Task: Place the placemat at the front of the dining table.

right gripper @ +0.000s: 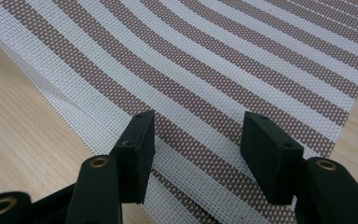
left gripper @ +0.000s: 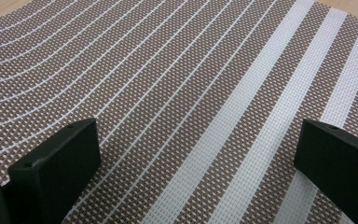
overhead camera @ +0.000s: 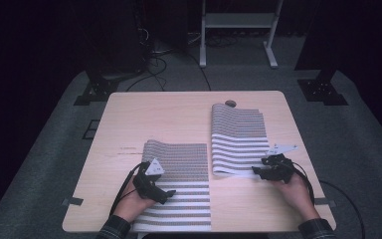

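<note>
The desk (overhead camera: 129,119) carries two striped mats. The left mat (overhead camera: 179,164) lies flat at the near edge, the right mat (overhead camera: 238,134) (its near end stacked in layers) lies beside it. The left tongs (overhead camera: 165,195) gape wide over the left mat; the right tongs (overhead camera: 256,172) stand half open astride the right mat's near edge, gripping nothing.

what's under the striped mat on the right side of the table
The right striped mat lies on the wooden table; bare wood shows around it. At its near edge, by the right gripper, another woven layer seems to sit beneath. Whatever else lies under it is covered.
</note>
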The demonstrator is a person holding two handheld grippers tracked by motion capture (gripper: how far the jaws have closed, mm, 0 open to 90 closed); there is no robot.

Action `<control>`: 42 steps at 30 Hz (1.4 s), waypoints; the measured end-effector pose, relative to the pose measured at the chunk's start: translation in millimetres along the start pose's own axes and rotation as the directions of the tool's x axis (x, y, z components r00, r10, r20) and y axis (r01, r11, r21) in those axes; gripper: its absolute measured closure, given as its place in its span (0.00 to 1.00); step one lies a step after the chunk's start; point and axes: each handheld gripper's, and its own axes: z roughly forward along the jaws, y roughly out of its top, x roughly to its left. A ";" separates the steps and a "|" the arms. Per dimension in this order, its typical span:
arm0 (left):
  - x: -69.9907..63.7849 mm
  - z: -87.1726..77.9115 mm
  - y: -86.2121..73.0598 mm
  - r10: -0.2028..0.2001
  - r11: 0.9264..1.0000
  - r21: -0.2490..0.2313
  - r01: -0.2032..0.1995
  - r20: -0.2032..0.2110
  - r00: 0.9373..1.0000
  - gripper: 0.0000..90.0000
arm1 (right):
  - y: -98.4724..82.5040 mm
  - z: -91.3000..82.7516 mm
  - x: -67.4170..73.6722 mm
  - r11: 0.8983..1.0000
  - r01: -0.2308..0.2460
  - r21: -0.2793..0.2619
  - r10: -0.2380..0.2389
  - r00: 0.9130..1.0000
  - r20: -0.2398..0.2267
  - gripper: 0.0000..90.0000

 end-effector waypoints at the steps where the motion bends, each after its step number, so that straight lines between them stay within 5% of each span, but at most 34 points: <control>1: 0.0 0.0 0.0 0.000 1.000 0.000 0.000 0.000 1.000 0.00 | -0.7 -0.6 -2.5 1.000 0.003 0.000 -0.003 1.000 -0.004 0.49; 14: 0.1 0.0 0.1 0.000 1.000 0.001 0.000 0.000 1.000 0.00 | -3.8 -5.1 -32.2 1.000 -0.027 0.012 0.026 0.999 0.031 0.46; 24: 0.2 -0.1 0.1 0.001 1.000 0.001 -0.001 0.000 1.000 0.00 | -6.7 -14.4 -32.7 0.999 -0.048 0.015 0.047 0.997 0.056 0.46; 32: 0.2 0.0 0.1 0.001 1.000 0.001 -0.001 0.000 1.000 0.00 | -16.3 -23.0 -46.7 0.991 -0.134 0.010 0.132 0.985 0.113 0.46; 37: 0.2 0.0 0.1 0.001 1.000 0.001 -0.001 -0.001 1.000 0.00 | -19.0 -20.0 -51.7 0.985 -0.173 0.012 0.171 0.979 0.109 0.45; 42: 0.1 0.0 0.1 0.000 1.000 0.001 0.000 -0.001 1.000 0.00 | -18.1 -20.5 -49.4 0.986 -0.166 0.014 0.164 0.981 0.104 0.57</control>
